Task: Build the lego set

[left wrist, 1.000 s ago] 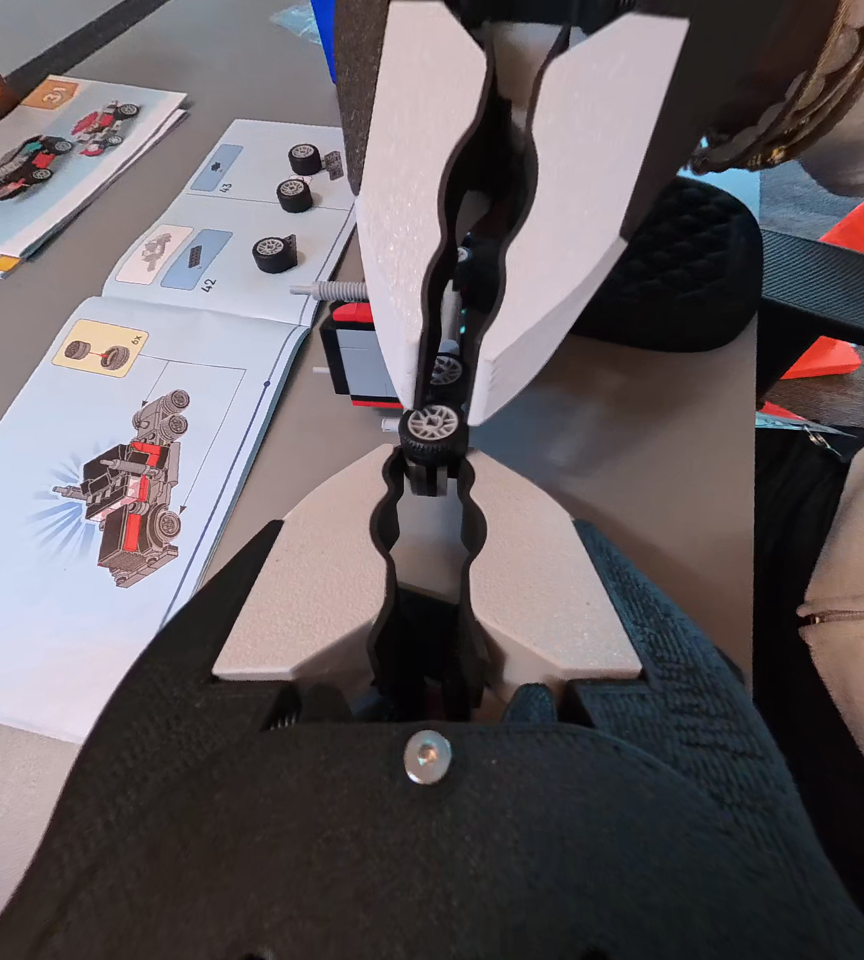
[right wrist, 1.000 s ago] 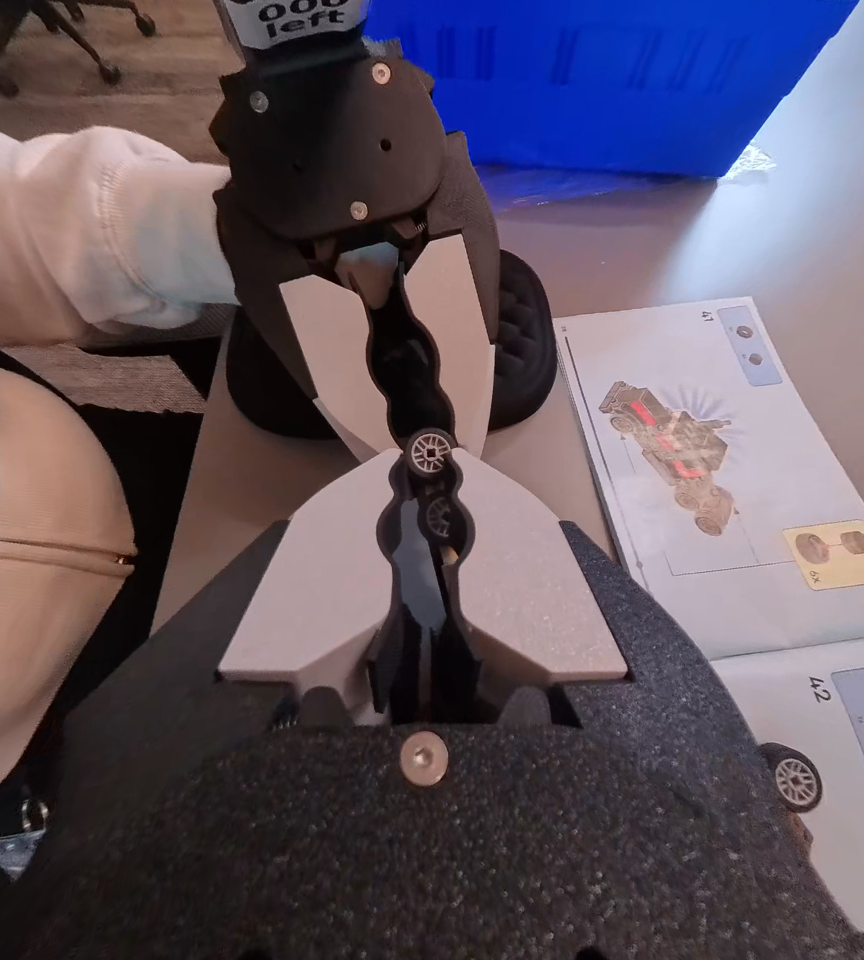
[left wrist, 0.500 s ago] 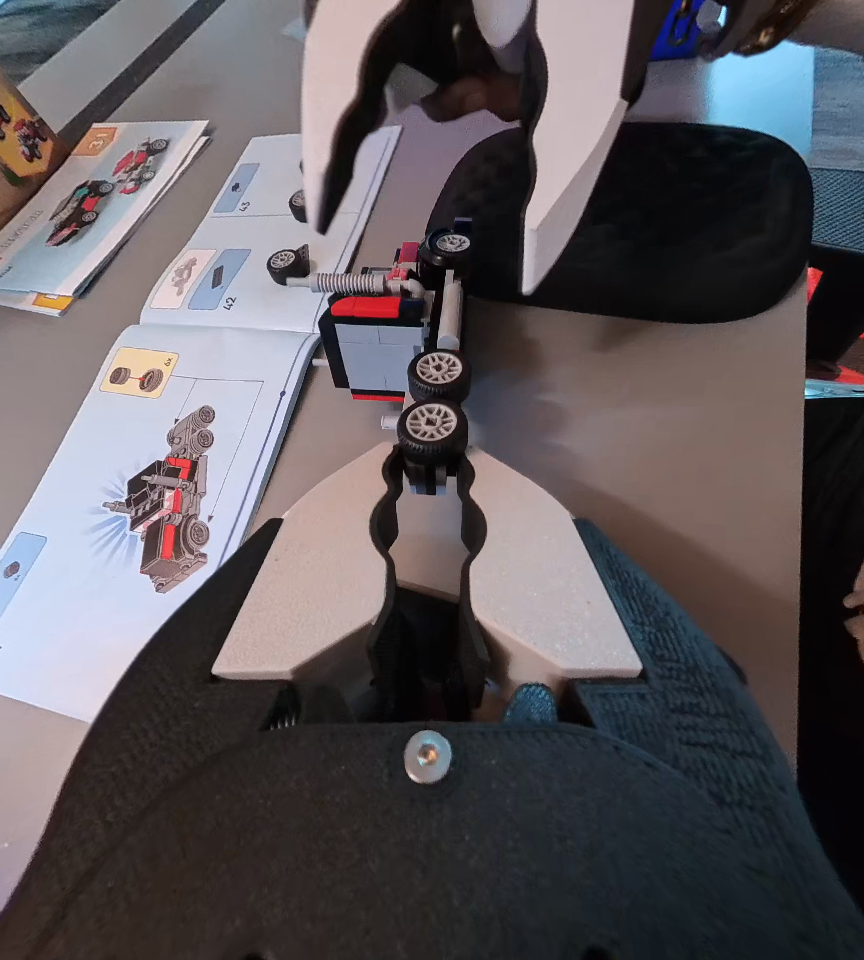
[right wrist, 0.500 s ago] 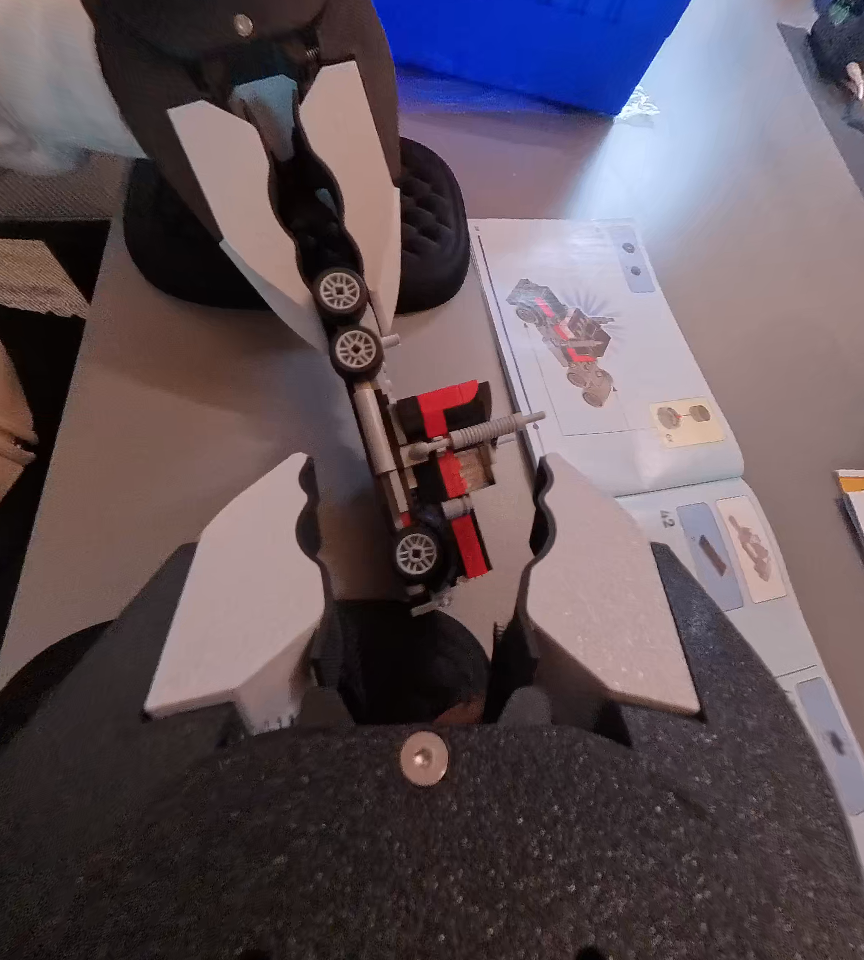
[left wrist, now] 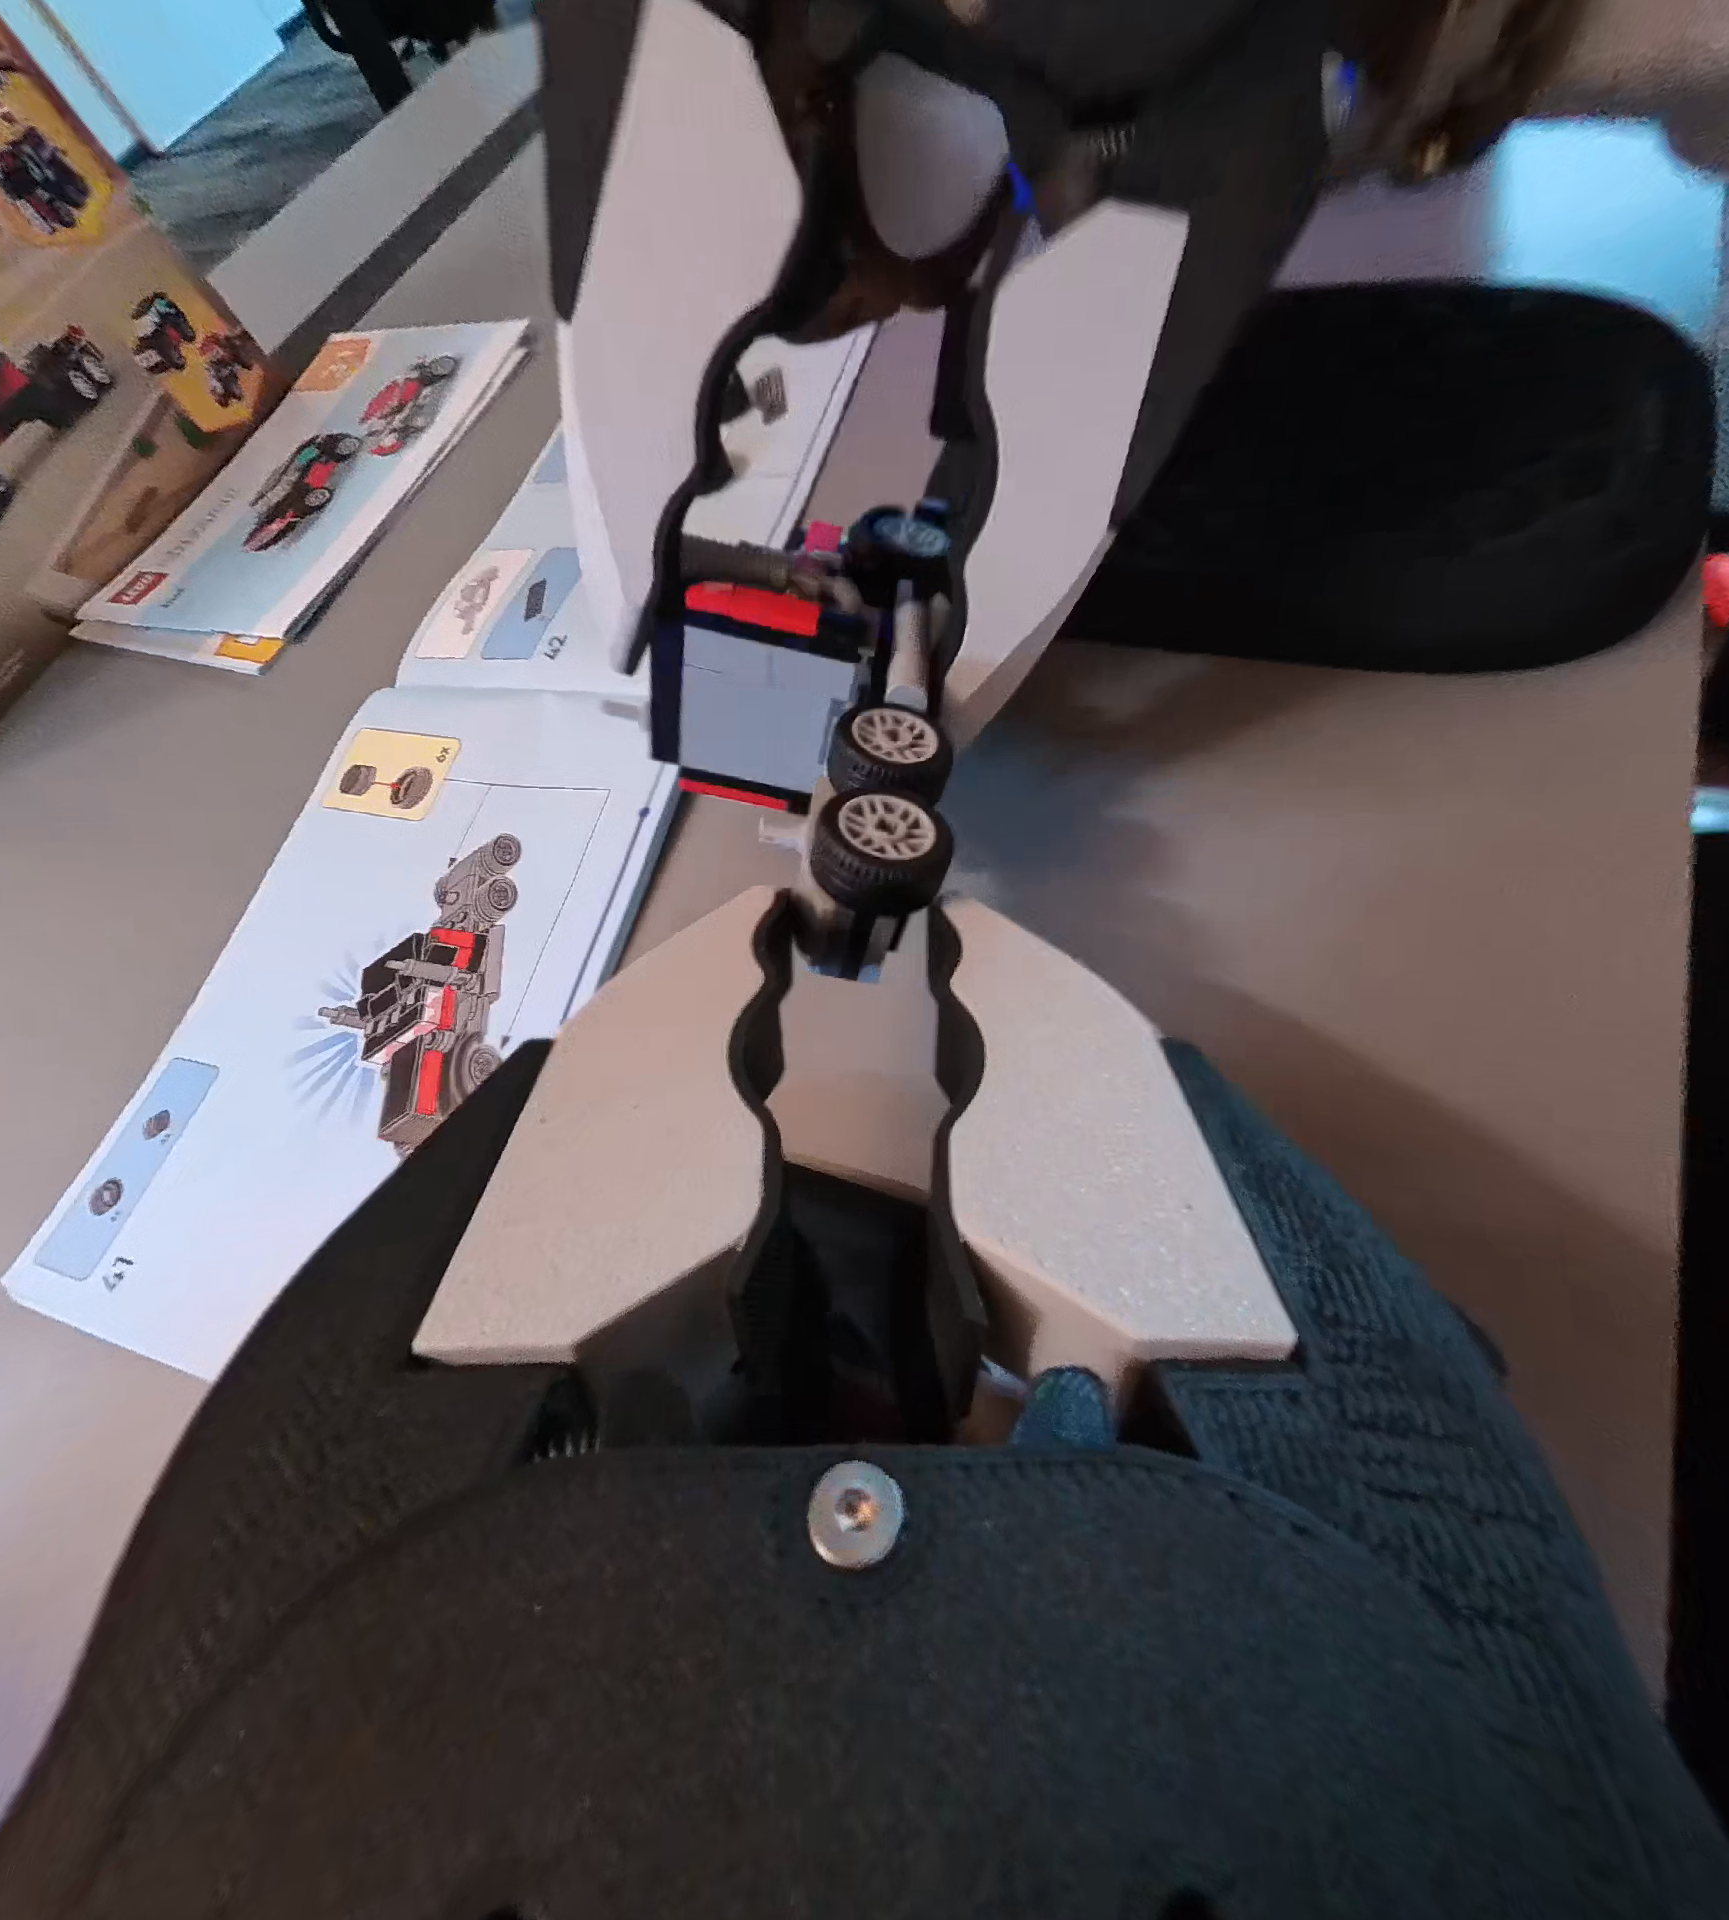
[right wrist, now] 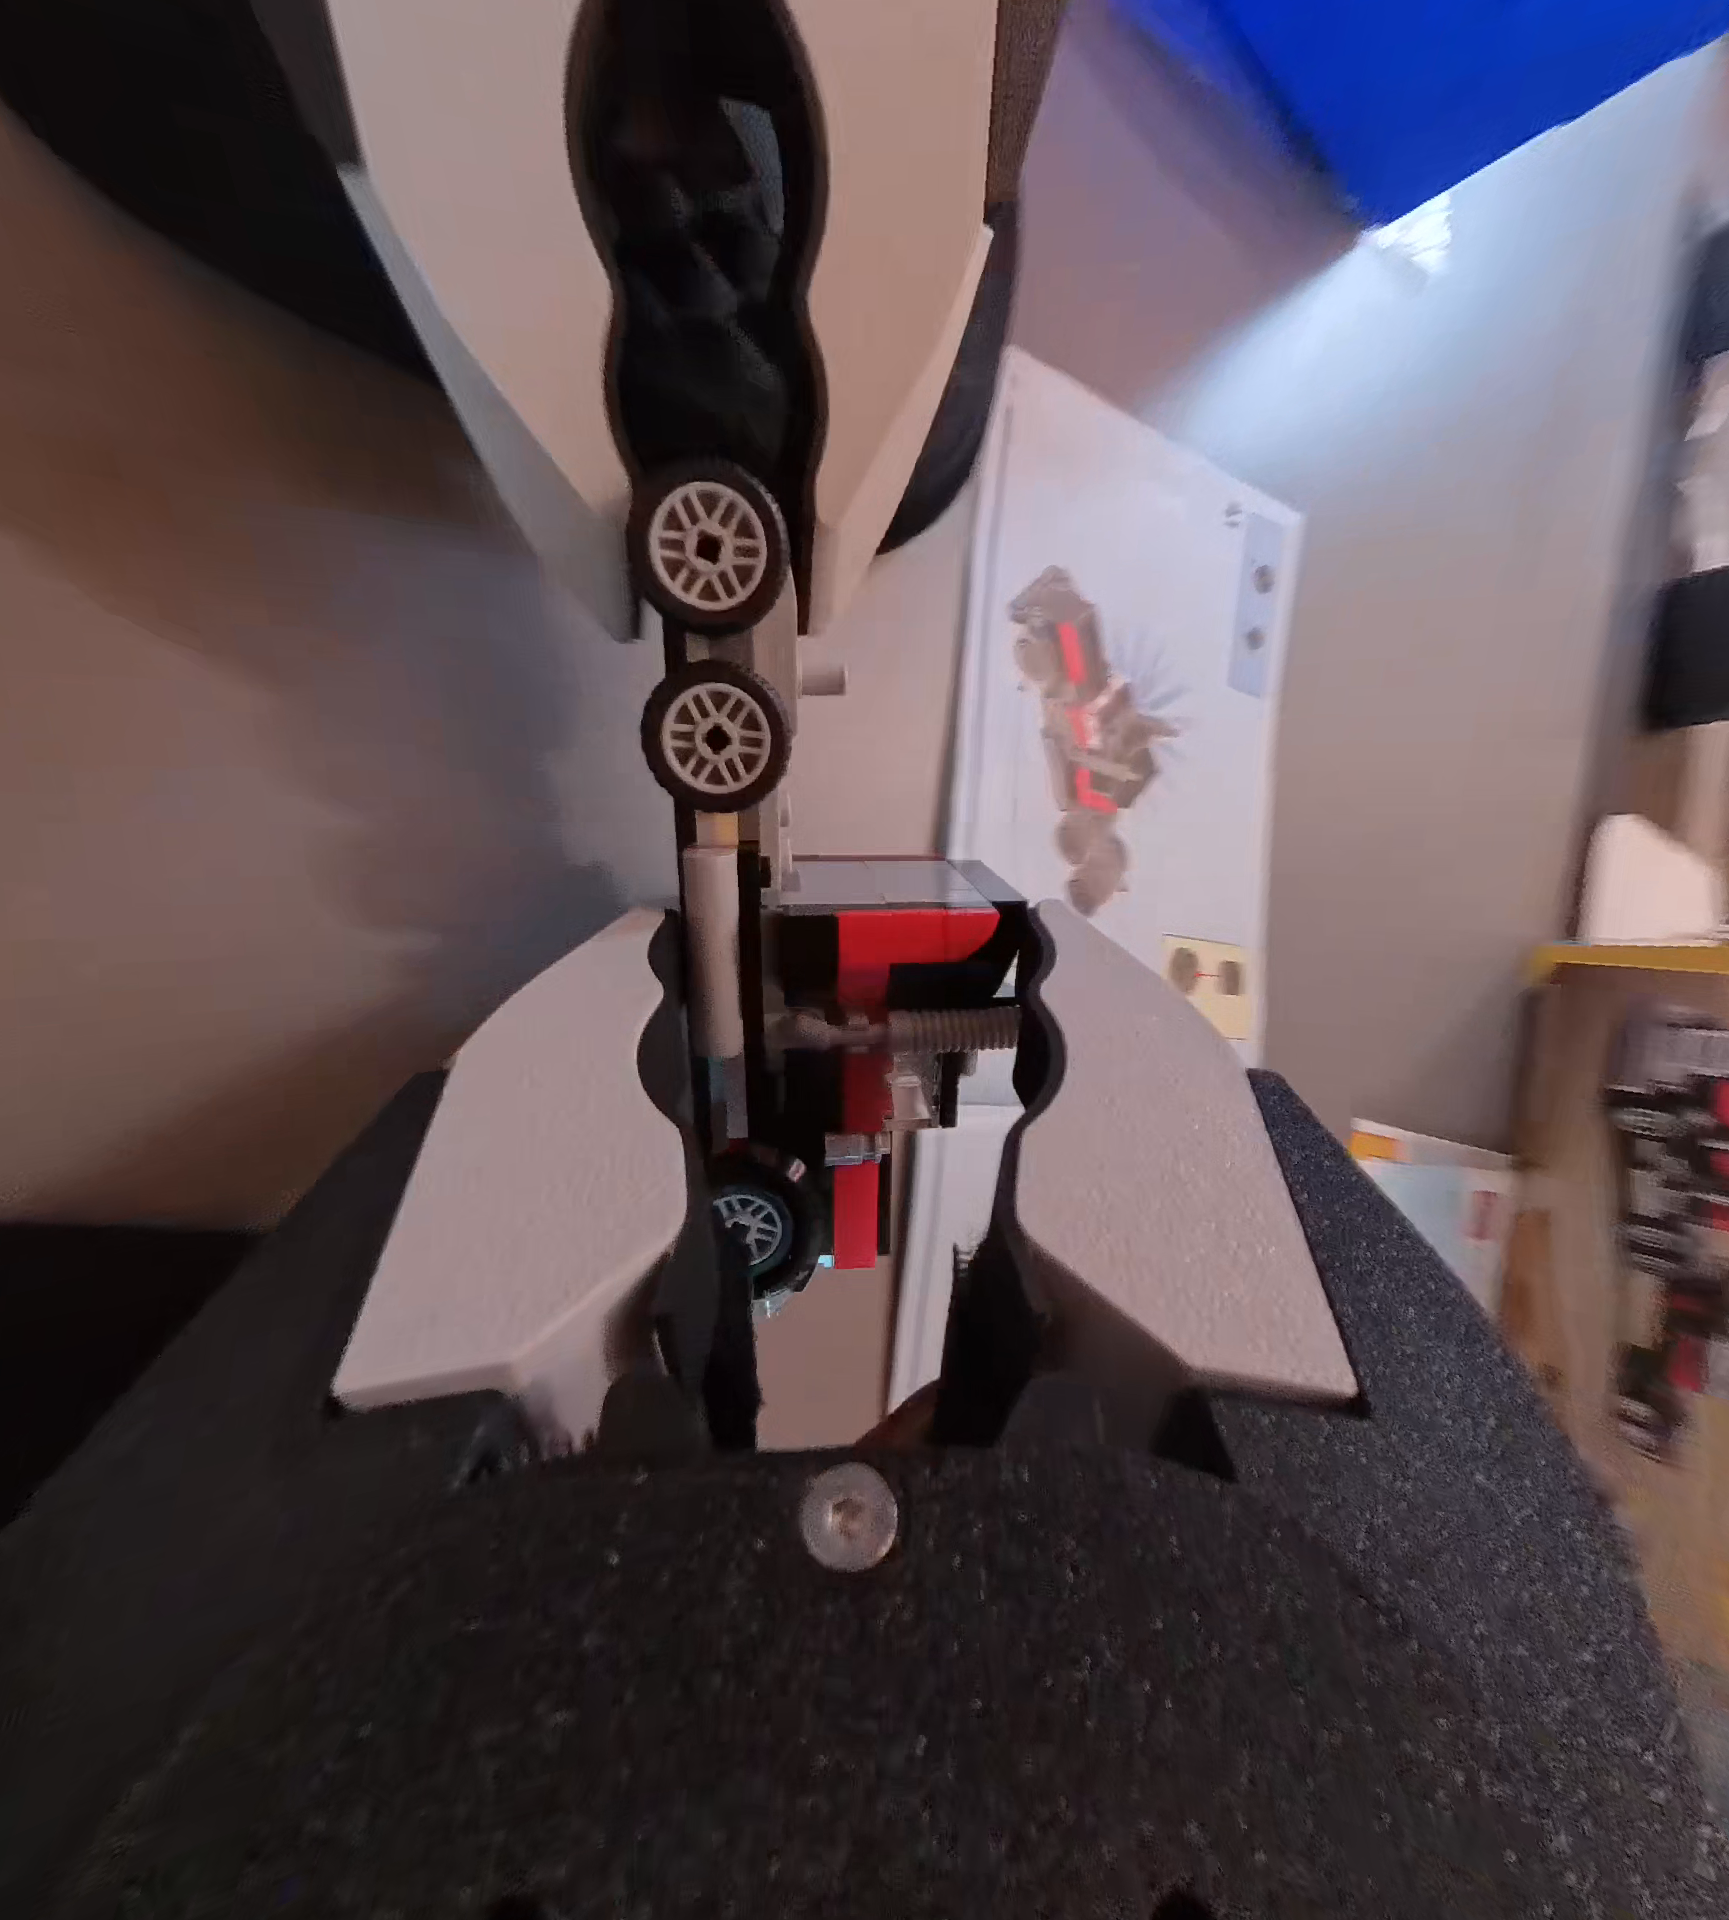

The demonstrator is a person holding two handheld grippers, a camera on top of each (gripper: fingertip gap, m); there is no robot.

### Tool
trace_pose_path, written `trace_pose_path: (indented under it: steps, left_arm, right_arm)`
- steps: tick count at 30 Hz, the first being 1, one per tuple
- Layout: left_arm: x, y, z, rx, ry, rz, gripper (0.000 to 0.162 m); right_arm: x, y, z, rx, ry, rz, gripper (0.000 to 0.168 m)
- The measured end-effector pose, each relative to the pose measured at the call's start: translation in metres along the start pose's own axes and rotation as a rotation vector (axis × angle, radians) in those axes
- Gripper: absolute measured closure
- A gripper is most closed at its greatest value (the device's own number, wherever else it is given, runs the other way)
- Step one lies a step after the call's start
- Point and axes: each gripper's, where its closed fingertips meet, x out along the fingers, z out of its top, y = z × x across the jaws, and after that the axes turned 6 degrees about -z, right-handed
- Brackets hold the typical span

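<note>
The left gripper [left wrist: 855, 914] pinched the lego truck [left wrist: 798, 686] by its rear end. The right gripper [right wrist: 849, 997] clasped its cab; wheel fitting judged next, requiring a steady hold

Grey table [left wrist: 1307, 935], grey carpet floor [left wrist: 247, 145] beyond it.

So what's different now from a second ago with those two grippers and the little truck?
The right gripper let go of the truck's wheel end, opened wide, pulled back, then came in again around the red cab, fingers against both sides. The left gripper stayed shut on the rear end by the wheels. The open booklet on the table did not move.
</note>
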Motion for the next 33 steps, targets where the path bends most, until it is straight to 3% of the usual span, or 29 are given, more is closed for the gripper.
trace_pose_path:
  steps: [2,5,7,9,14,16,21,22,26,33]
  left_arm:
    - [-0.005,0.004,0.005,-0.069,-0.052,-0.023,0.122]
    - [-0.011,0.016,0.01,-0.237,-0.117,-0.055,0.083]
    - [-0.009,0.024,0.006,-0.38,-0.109,-0.096,0.069]
    - [-0.005,0.023,0.007,-0.479,-0.11,-0.19,0.069]
    - [-0.008,0.028,0.033,-0.548,-0.271,-0.241,0.1]
    - [-0.005,0.032,0.029,-0.553,-0.252,-0.197,0.115]
    - [-0.005,0.055,0.021,-0.427,-0.179,-0.001,0.119]
    - [-0.006,0.067,0.018,-0.396,-0.151,0.069,0.128]
    - [0.003,0.109,-0.002,-0.372,-0.013,0.232,0.129]
    - [0.032,0.11,-0.025,-0.473,0.14,0.053,0.122]
  right_arm:
    - [0.002,-0.012,0.0,-0.065,-0.002,-0.15,0.107]
    - [0.001,-0.031,0.005,-0.163,-0.026,-0.387,0.107]
    - [-0.002,-0.04,0.01,-0.224,-0.046,-0.508,0.107]
    - [-0.006,-0.049,0.015,-0.254,-0.059,-0.608,0.107]
    - [-0.003,-0.058,0.02,-0.326,-0.041,-0.693,0.107]
    - [-0.001,-0.058,0.023,-0.359,-0.041,-0.706,0.107]
    - [0.009,-0.083,0.032,-0.594,-0.061,-0.782,0.107]
    - [0.017,-0.09,0.03,-0.621,-0.063,-0.773,0.106]
    - [0.054,-0.116,0.012,-0.592,-0.042,-0.703,0.106]
    - [0.082,-0.108,-0.017,-0.685,-0.016,-0.57,0.103]
